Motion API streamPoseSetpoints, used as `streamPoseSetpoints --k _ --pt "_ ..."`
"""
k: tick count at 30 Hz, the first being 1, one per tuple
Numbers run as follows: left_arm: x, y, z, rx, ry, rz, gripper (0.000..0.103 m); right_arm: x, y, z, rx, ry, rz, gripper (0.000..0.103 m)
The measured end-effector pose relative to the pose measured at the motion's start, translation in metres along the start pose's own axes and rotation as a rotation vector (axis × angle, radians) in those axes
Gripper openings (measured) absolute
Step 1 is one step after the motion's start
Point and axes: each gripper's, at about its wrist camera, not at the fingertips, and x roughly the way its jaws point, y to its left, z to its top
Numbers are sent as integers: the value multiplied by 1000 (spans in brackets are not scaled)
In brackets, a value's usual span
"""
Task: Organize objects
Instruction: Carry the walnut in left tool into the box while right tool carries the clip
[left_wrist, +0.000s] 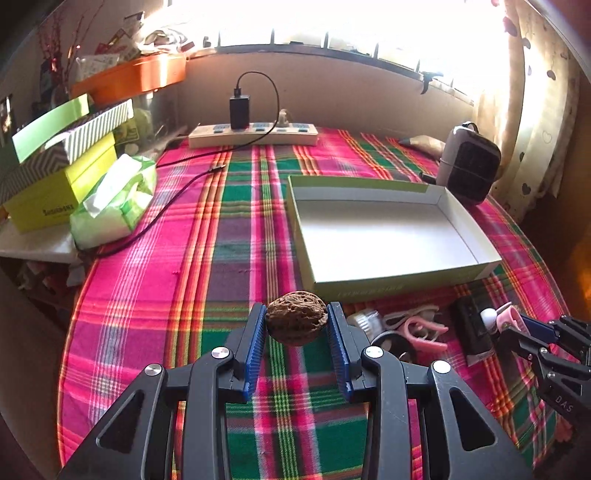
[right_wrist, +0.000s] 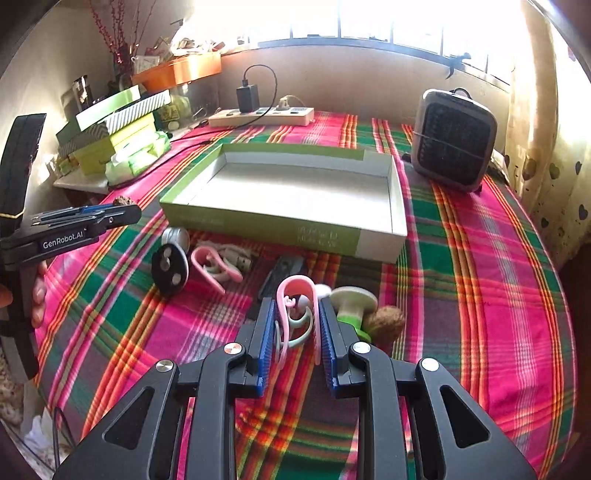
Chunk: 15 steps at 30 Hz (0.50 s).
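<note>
- The small pile on the plaid desk (right_wrist: 480, 280) is hard to read: a black disc (right_wrist: 170, 271) and a dark bar (right_wrist: 282, 273), half hidden.
- My left tongs (left_wrist: 296, 325) clamp a walnut (left_wrist: 296, 323) clear of the cloth, just before the empty tray (left_wrist: 388, 236).
- My right tongs (right_wrist: 296, 328) pinch a pink clip (right_wrist: 295, 295), beside a second walnut (right_wrist: 384, 323).

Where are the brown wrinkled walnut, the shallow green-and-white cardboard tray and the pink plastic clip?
brown wrinkled walnut (left_wrist: 296, 322): left wrist view, middle of its shell.
shallow green-and-white cardboard tray (left_wrist: 384, 240): left wrist view, bare white floor.
pink plastic clip (right_wrist: 295, 284): right wrist view, top of its loop.
</note>
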Motion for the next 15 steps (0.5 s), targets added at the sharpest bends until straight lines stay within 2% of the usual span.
streamPoseSetpoints --k 15 --pt "23 -25 45 44 6 -76 31 24 -3 63 -2 -9 58 24"
